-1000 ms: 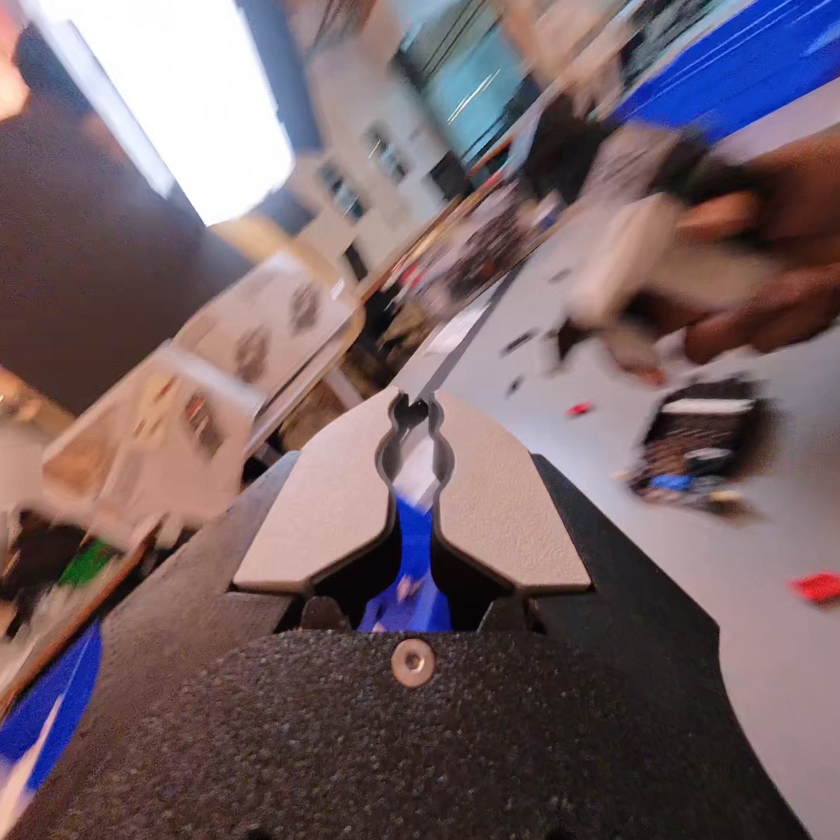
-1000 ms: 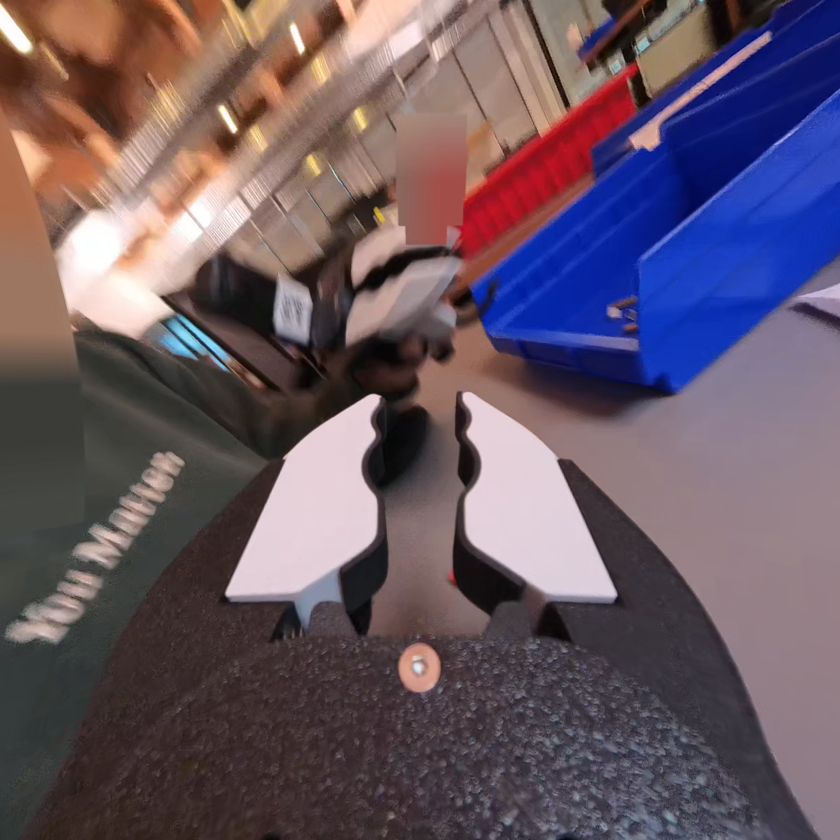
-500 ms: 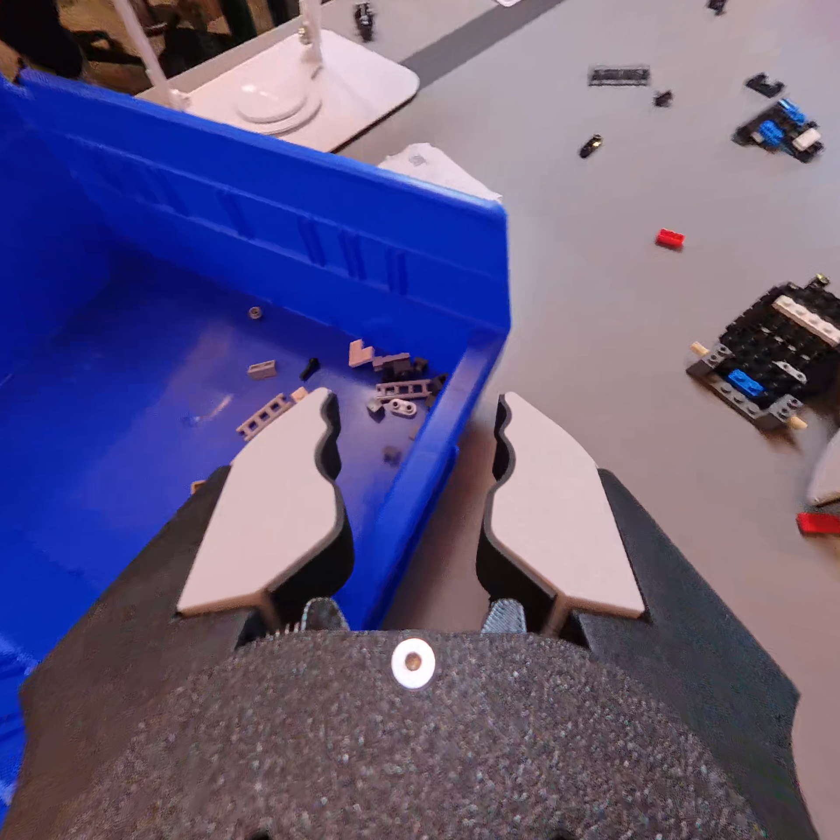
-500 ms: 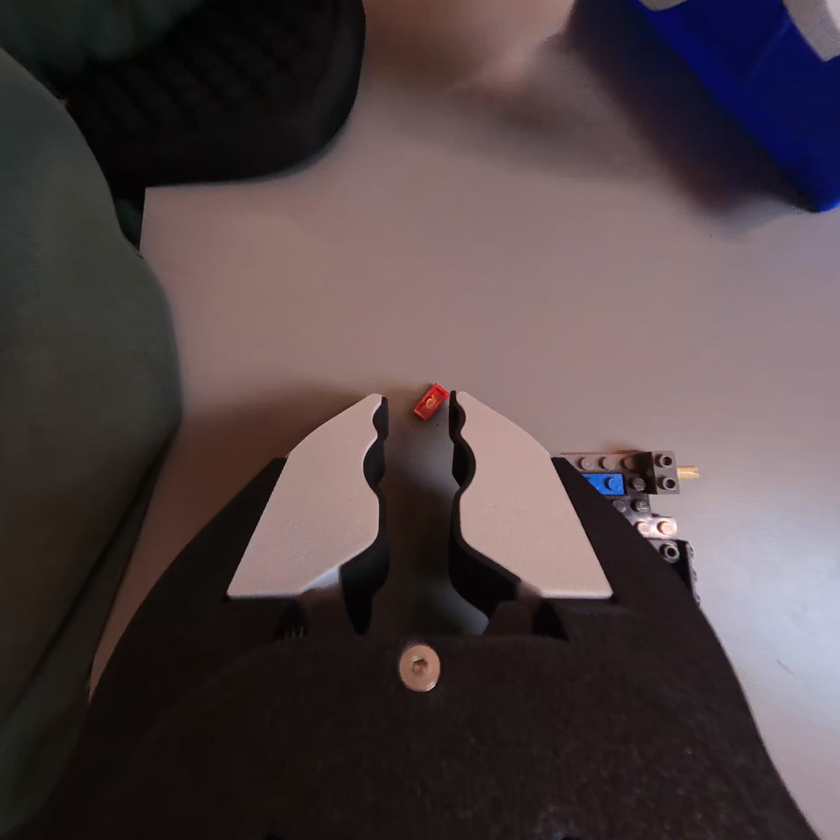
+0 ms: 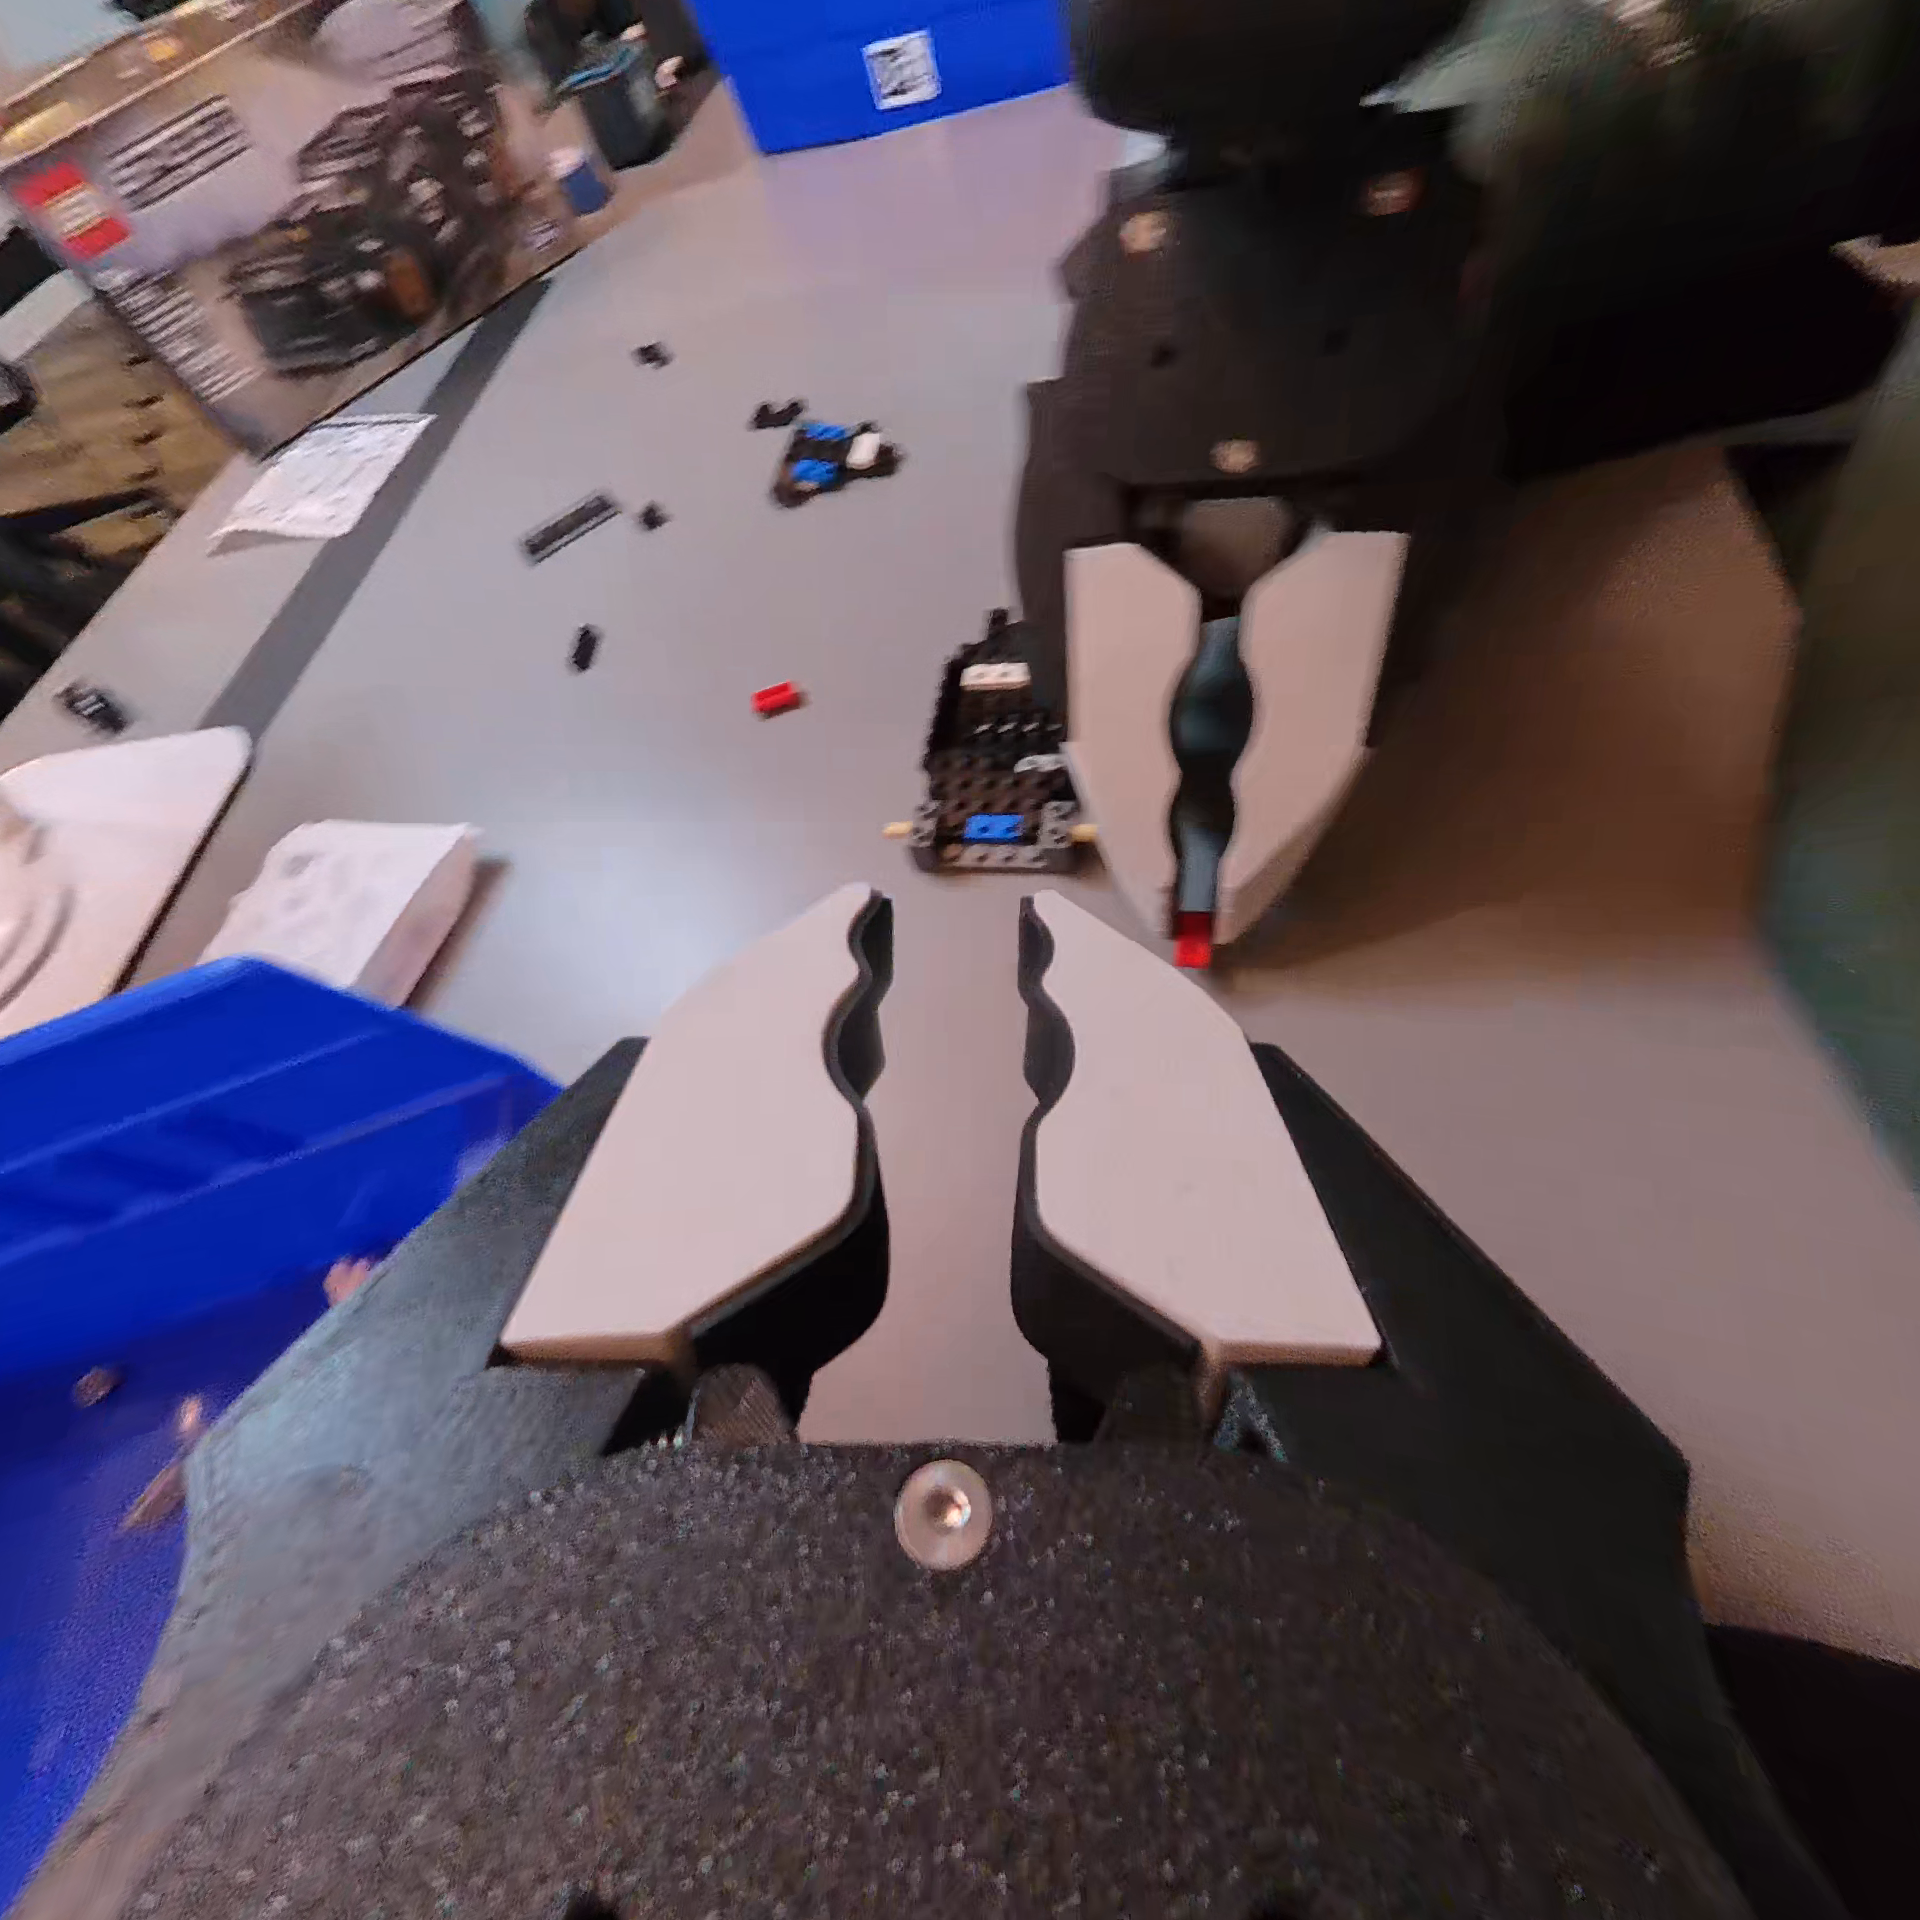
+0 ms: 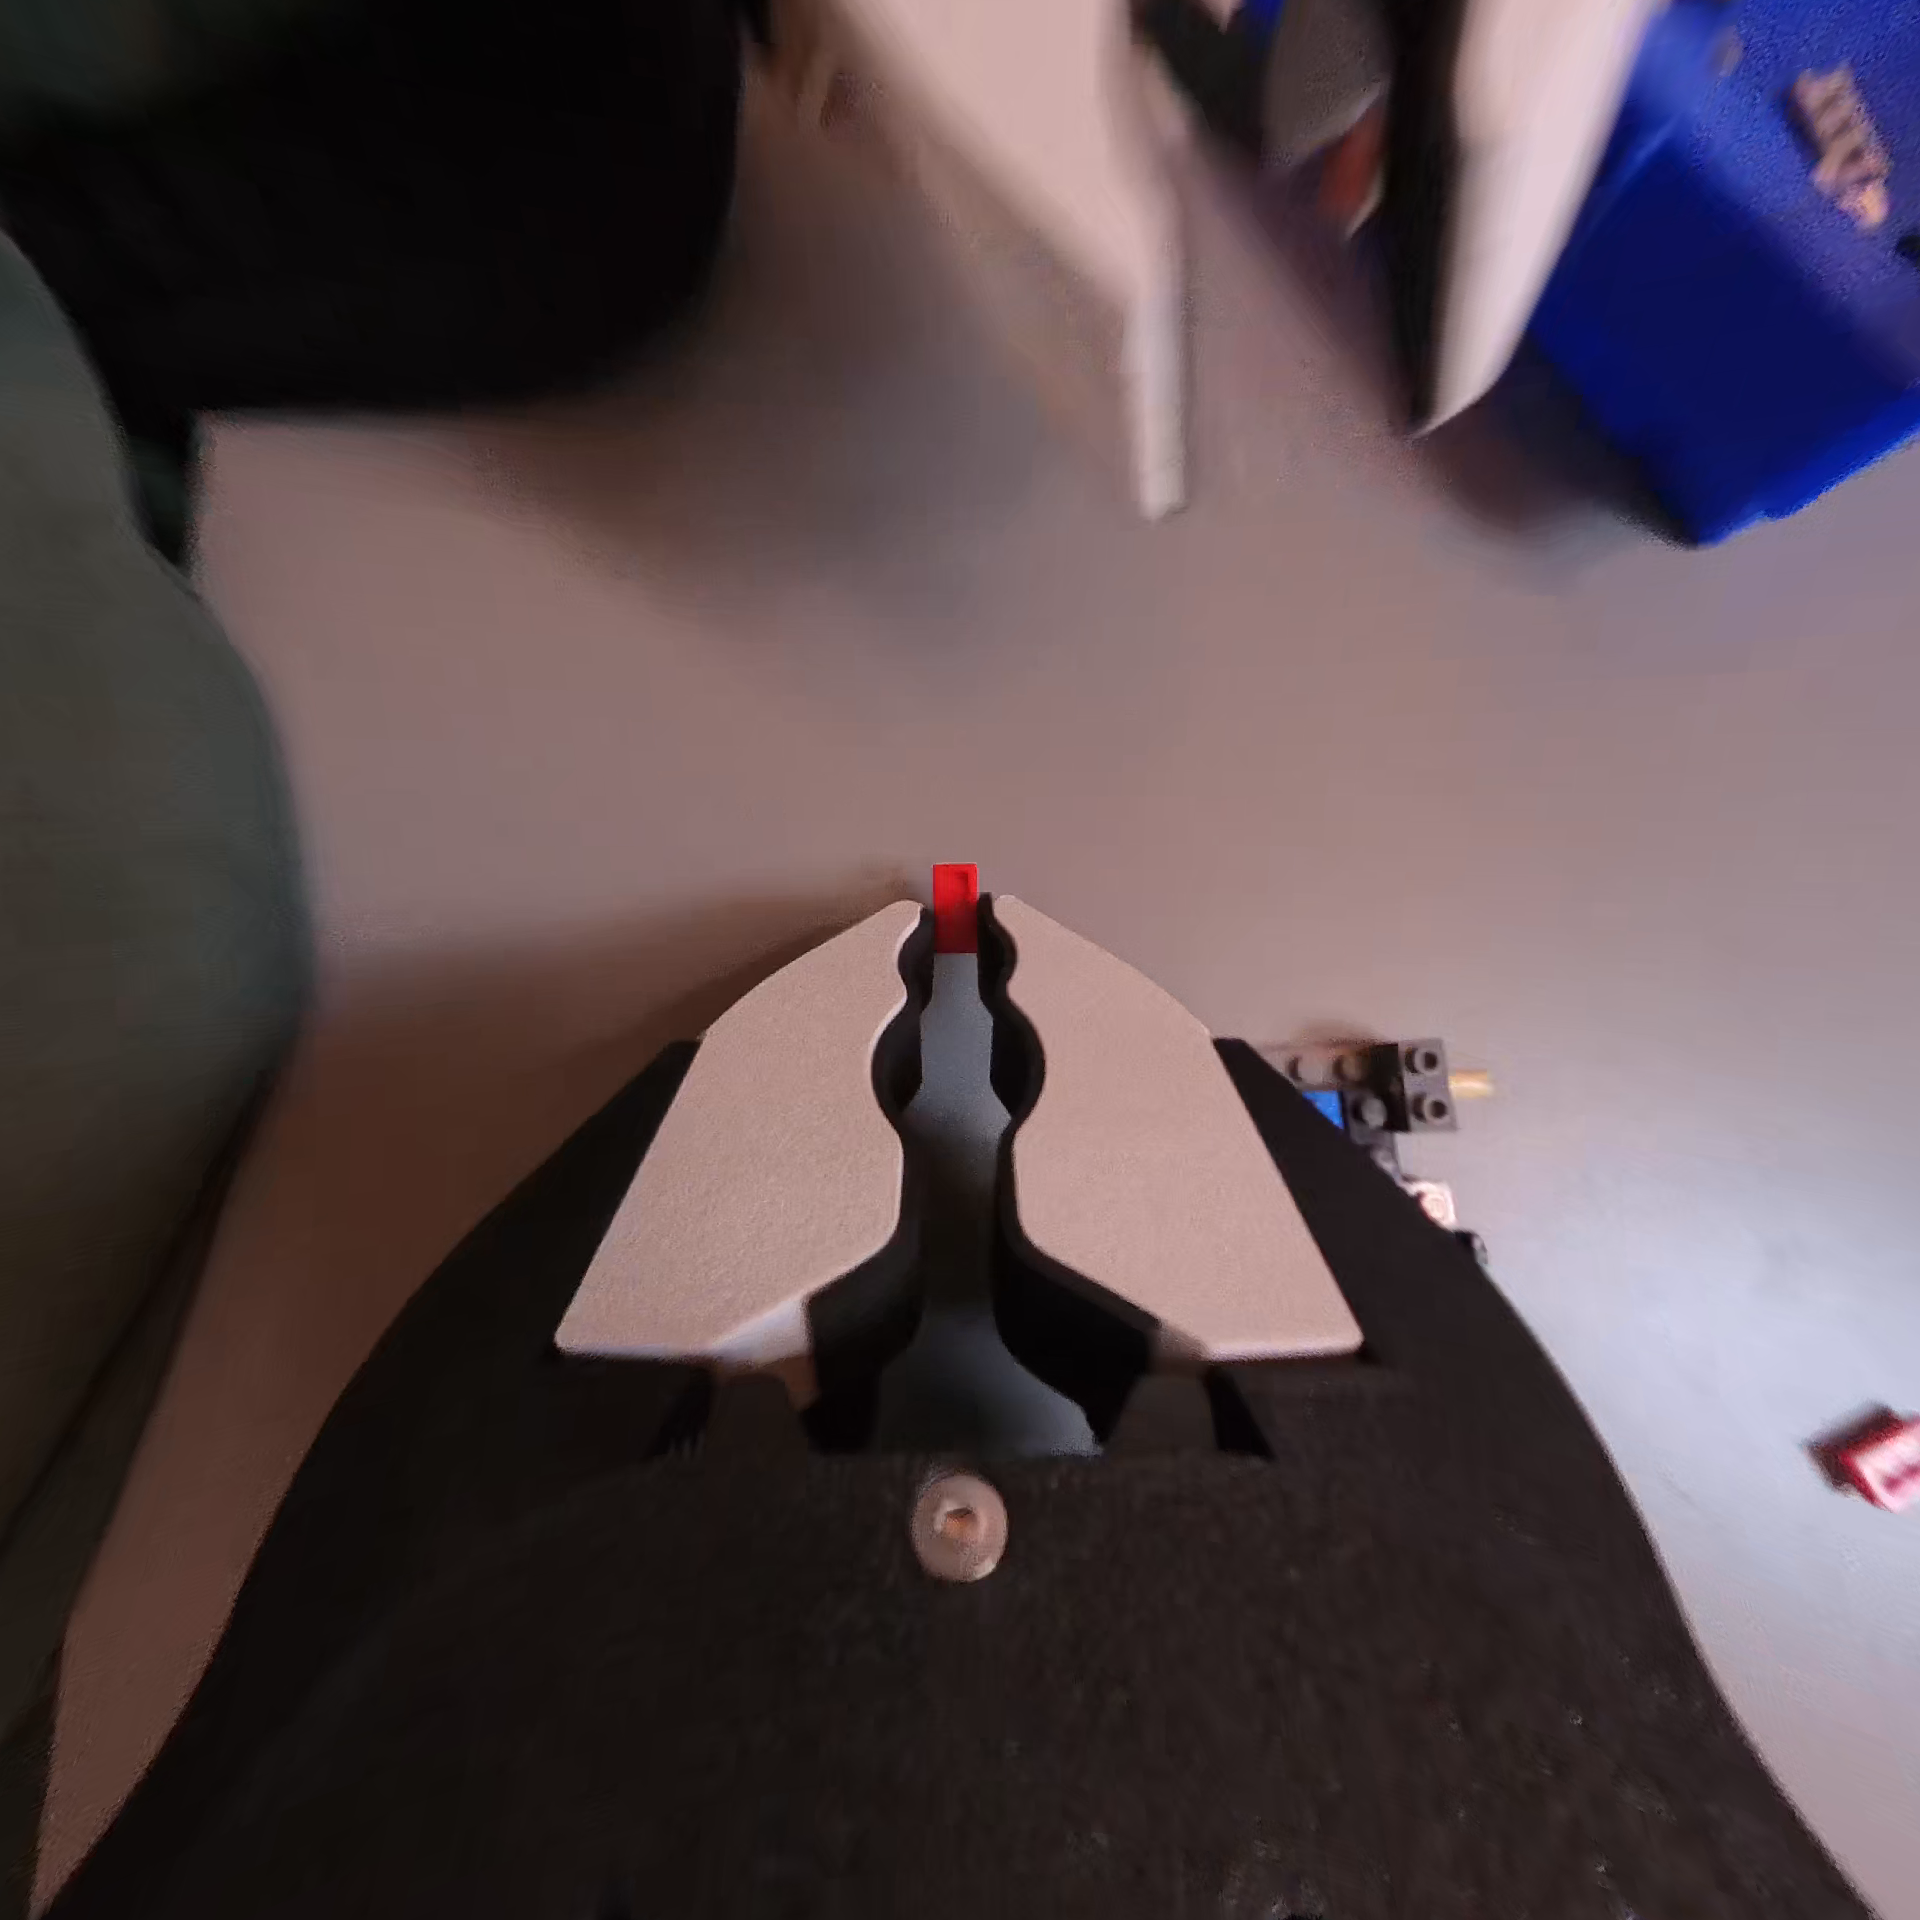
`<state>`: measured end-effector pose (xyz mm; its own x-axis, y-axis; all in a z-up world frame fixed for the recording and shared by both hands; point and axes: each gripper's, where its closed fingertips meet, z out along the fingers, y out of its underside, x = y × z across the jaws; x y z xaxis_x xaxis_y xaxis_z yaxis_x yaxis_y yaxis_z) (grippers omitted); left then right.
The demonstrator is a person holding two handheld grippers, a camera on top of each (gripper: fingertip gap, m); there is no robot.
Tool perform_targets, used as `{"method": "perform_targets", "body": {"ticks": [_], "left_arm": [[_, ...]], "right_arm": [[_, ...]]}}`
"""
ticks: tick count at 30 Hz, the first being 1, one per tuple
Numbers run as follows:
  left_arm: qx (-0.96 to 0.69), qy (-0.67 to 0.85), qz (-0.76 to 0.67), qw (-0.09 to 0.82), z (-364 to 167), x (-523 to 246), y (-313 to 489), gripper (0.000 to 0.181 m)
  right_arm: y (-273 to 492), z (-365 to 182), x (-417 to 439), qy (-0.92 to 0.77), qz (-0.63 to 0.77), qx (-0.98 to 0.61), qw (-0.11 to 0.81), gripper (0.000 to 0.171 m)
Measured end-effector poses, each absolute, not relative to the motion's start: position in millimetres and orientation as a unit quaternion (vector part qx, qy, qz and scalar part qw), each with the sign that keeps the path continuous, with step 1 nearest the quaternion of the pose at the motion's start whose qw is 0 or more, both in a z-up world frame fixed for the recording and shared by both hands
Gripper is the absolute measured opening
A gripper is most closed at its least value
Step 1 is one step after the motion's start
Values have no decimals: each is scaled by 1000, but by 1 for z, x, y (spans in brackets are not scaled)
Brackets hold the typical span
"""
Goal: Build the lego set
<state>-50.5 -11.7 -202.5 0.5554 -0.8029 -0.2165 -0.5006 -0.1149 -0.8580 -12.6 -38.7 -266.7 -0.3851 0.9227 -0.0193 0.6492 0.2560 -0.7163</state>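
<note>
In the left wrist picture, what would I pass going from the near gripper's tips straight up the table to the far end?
Left gripper → black brick assembly → loose red brick → small black-and-blue brick cluster → blue bin at the far end.

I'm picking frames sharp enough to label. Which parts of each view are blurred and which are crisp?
Left wrist view: left gripper crisp, far shelves and top-right corner smeared. Right wrist view: right gripper and small red plastic brick sharp, blue plastic bin streaked.
</note>
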Motion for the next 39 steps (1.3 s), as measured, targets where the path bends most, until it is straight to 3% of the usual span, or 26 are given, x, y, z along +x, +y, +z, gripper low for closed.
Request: {"method": "perform_targets", "body": {"ticks": [5,8,18,39], "left_arm": [[-686,498,-144,510,-197,-24,-23,29],[-662,506,-105,543,-186,-15,-19,26],[-629,517,-36,580,-177,-7,-11,11],[-628,492,-48,601,-178,-5,-5,13]], "right_arm": [[-32,-196,-19,-593,594,-527,138,7],[-24,-173,-17,-521,672,-519,92,7],[-27,-167,-15,-470,718,-513,20,7],[-19,-170,-14,-435,733,-523,-15,8]]}}
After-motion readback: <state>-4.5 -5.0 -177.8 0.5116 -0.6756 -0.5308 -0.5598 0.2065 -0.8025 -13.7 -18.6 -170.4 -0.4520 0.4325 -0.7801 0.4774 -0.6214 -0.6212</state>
